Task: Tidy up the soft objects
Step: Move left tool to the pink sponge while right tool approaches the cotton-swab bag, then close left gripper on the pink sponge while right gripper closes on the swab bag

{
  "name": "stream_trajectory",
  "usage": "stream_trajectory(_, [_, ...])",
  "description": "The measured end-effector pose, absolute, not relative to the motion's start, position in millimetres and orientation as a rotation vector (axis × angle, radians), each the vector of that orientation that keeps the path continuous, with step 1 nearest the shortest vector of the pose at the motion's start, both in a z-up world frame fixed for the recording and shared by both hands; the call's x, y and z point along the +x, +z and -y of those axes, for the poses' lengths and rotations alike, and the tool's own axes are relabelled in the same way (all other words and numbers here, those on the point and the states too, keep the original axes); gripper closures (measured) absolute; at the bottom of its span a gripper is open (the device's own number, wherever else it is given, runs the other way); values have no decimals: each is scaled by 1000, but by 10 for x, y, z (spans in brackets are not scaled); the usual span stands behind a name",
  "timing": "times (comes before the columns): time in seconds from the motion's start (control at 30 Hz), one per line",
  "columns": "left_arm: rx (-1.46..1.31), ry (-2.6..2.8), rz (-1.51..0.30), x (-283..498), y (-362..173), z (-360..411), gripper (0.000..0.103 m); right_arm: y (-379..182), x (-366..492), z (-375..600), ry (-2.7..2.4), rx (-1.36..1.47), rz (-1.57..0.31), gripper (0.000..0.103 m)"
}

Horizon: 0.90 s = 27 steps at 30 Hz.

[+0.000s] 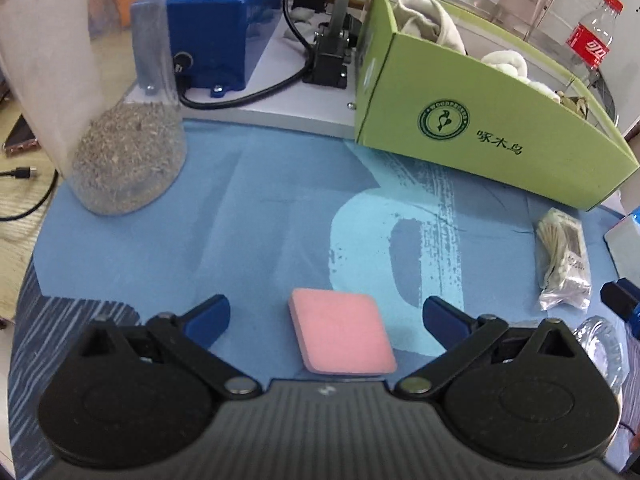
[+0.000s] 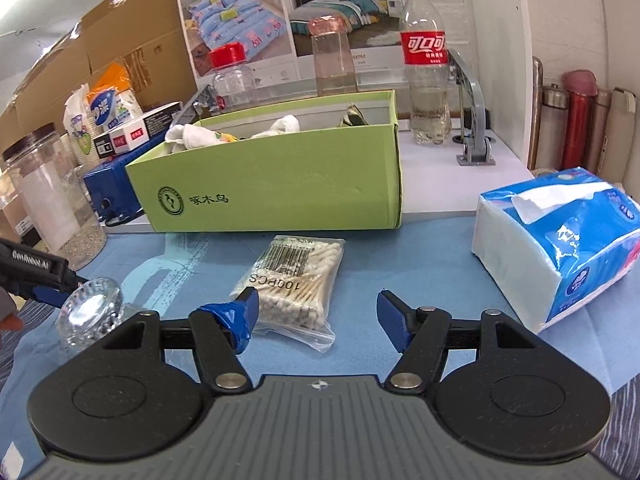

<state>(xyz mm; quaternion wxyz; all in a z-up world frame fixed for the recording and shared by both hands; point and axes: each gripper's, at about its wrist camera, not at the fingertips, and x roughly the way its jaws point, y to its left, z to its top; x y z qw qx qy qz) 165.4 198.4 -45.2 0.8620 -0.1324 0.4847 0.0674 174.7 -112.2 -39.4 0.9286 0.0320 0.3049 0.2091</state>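
Blue cloth (image 1: 160, 240) covered the counter, and on it at twelve o'clock stood the green box (image 2: 280, 188), open-topped, with pale rolled cloths (image 2: 192, 134) already inside. The tissue pack (image 2: 560, 240) lay at two o'clock from the right gripper (image 2: 318, 308), well apart from its fingers. Smaller, the pink sponge (image 1: 340, 332) lay flat on the cloth directly between the fingers of the left gripper (image 1: 326, 316), a touch toward the right-hand one, its long axis running roughly from eleven to five o'clock, skewed to the fingers' line of closing. Those fingers stood wide apart and held nothing. The bag of cotton swabs (image 2: 292, 280) sat at eleven o'clock of the right gripper, just past its left finger and partly behind it; that pair was likewise spread and empty.

By my judgement the left hand was far better placed for the sponge, and closing would catch it slightly corner-wise. The box lay at one o'clock from there.
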Motion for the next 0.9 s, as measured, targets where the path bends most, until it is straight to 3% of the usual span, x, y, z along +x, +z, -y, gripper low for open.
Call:
stream_trajectory(0.3, [-109,176,-977,1606,-569,-1776,1,-351,2121,873,346,202,-662,49])
stream_trajectory(0.57, [-88,145,-960,1565,-578,-1779,1,-590,2272,566,247,60,-743,43])
stream_trajectory(0.73, [-84,135,-974,1489,-563,-1844,1,-641,2205,393,262,-111,-705,42])
stream_trajectory(0.9, [-73,124,-973,1422,-570,-1861,1,-651,2182,544,295,-95,-696,39])
